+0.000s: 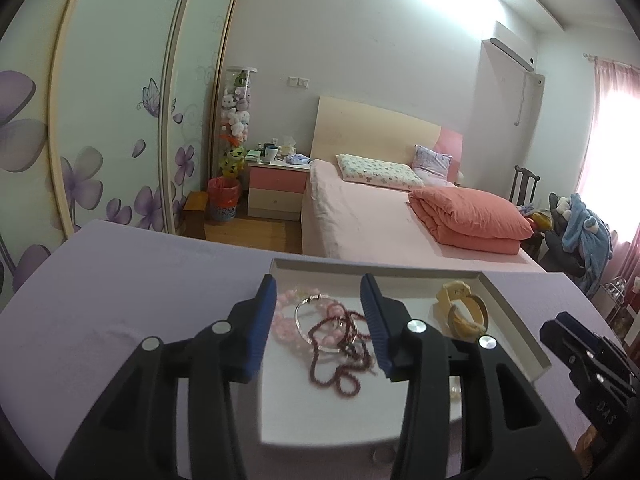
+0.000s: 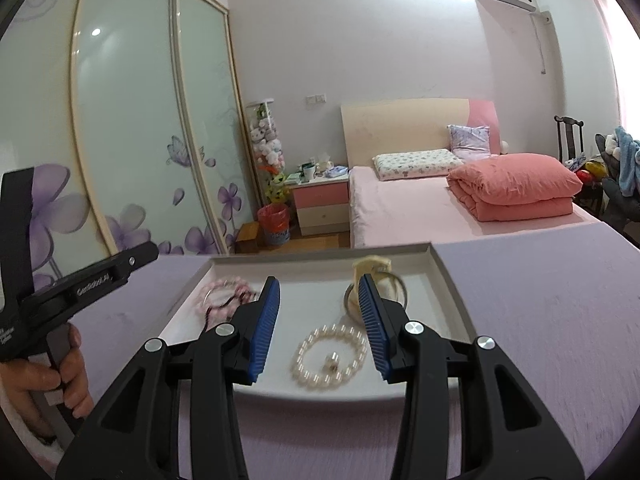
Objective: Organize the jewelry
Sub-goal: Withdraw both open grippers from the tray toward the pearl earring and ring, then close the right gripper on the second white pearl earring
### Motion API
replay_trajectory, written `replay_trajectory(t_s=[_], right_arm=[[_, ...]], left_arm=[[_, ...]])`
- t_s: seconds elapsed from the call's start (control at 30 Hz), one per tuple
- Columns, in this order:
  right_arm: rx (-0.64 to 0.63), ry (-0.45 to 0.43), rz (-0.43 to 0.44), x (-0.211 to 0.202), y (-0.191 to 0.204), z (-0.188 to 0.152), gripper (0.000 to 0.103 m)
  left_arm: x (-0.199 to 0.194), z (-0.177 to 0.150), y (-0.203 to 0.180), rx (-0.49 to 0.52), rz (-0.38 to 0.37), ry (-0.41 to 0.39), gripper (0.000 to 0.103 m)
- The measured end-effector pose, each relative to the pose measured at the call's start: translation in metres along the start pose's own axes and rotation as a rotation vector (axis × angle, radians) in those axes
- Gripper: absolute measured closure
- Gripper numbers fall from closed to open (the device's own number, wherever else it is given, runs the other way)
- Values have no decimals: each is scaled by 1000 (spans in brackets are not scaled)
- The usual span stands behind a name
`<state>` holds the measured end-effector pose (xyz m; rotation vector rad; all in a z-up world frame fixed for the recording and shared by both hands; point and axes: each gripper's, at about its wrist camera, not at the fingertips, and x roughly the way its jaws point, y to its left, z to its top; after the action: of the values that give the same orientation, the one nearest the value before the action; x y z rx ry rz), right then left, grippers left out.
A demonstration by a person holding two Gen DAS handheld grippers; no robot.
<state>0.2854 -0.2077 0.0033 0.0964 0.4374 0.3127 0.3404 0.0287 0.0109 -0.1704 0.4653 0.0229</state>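
A shallow white tray (image 1: 516, 312) (image 2: 448, 280) lies on a lilac-covered table. In the left wrist view my left gripper (image 1: 318, 292) hovers open over a tangle in the tray: a dark red bead string (image 1: 340, 360), a silver bangle (image 1: 316, 320) and a pink bead bracelet (image 1: 286, 326). None of them touches the blue pads. In the right wrist view my right gripper (image 2: 318, 288) stands open above a white pearl bracelet (image 2: 330, 356) that lies flat in the tray. A gold bangle on a cream stand (image 1: 464, 312) (image 2: 380, 284) sits at the tray's far right.
The lilac table top (image 1: 120, 300) (image 2: 540, 320) spreads around the tray. A hand (image 2: 44, 384) holds the left tool's grip at the left edge. Beyond the table stand a pink bed (image 1: 380, 216), a bedside cabinet (image 1: 276, 188) and flowered wardrobe doors (image 1: 100, 140).
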Motion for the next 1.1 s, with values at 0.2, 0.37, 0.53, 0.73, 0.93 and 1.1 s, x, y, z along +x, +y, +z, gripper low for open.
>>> replay_trajectory(t_s=[0.2,0.37,0.53,0.73,0.93,1.1], right_arm=[[-38,97,18,-21,14,-29,60],[-62,170,17,-37,23,-49,61],[-48,245,5,-49,25,-69,61],[-39,355,16,-39,31,-84,64],[-47,421,22,-22,44,-88,72],[-54,444,-9,-9,49,-86,75]], left_arm=[[-28,-23,7,10,-20,26,57],[-52,-49,13,21,-24,79,53],[-76,-78,20,25,-38,141,50],[-95,-101,24,7,-32,200,49],[-87,-94,31,9,1,211,49],[-76,-89,33,3,11,225,49]])
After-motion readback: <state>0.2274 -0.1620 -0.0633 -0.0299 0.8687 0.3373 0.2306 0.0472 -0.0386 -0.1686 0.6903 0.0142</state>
